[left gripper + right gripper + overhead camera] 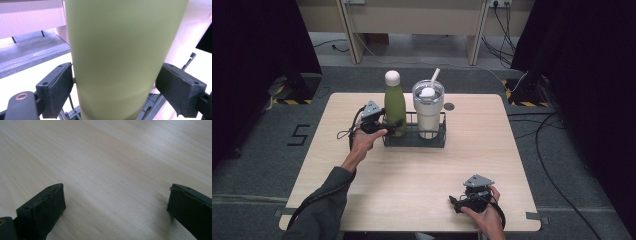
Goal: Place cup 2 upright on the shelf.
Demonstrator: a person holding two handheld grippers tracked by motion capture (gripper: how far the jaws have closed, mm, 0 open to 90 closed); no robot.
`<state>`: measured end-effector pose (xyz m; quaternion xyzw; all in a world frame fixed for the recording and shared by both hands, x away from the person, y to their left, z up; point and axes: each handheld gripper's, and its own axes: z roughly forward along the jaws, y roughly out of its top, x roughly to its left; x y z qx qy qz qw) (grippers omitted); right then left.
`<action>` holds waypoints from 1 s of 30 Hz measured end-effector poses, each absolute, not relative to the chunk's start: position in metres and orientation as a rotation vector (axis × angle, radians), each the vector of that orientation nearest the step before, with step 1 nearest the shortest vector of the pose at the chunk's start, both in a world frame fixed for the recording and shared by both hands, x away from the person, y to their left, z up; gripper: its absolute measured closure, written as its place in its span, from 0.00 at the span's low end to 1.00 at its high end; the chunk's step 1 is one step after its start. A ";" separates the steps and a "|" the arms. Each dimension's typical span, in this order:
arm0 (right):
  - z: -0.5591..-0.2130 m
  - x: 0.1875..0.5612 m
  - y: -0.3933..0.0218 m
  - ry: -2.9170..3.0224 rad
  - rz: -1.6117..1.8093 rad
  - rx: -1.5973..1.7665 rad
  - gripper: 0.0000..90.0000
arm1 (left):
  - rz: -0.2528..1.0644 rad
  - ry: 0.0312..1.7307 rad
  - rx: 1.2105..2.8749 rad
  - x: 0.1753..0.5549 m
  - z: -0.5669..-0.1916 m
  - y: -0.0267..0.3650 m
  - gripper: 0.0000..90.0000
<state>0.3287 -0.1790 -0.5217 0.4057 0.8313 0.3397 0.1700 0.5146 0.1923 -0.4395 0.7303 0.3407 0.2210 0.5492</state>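
A green bottle [395,105] with a white cap stands in the left side of a black wire rack [414,138] at the table's far middle. Beside it in the rack is a cream tumbler [428,111] with a clear lid and a straw. My left gripper [393,125] reaches in from the left at the bottle's lower body. In the left gripper view my left gripper [116,77] has the green bottle [120,50] between its jaws, and both pads [58,87] touch its sides. My right gripper [455,203] rests open near the front right; my right gripper [115,202] holds nothing above bare wood.
The light wooden table [412,190] has a small round grommet [449,106] behind the rack. Black curtains stand at both sides, and cables lie on the floor at the right. Desk legs rise beyond the far edge.
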 end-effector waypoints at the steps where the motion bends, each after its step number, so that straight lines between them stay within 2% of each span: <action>1: -0.522 0.329 -0.179 2.362 0.965 1.153 0.02 | 0.523 0.807 1.729 0.515 -0.440 0.192 0.16; 30: -0.522 0.329 -0.179 2.362 0.966 1.153 0.02 | 0.496 0.813 1.738 0.493 -0.431 0.207 0.16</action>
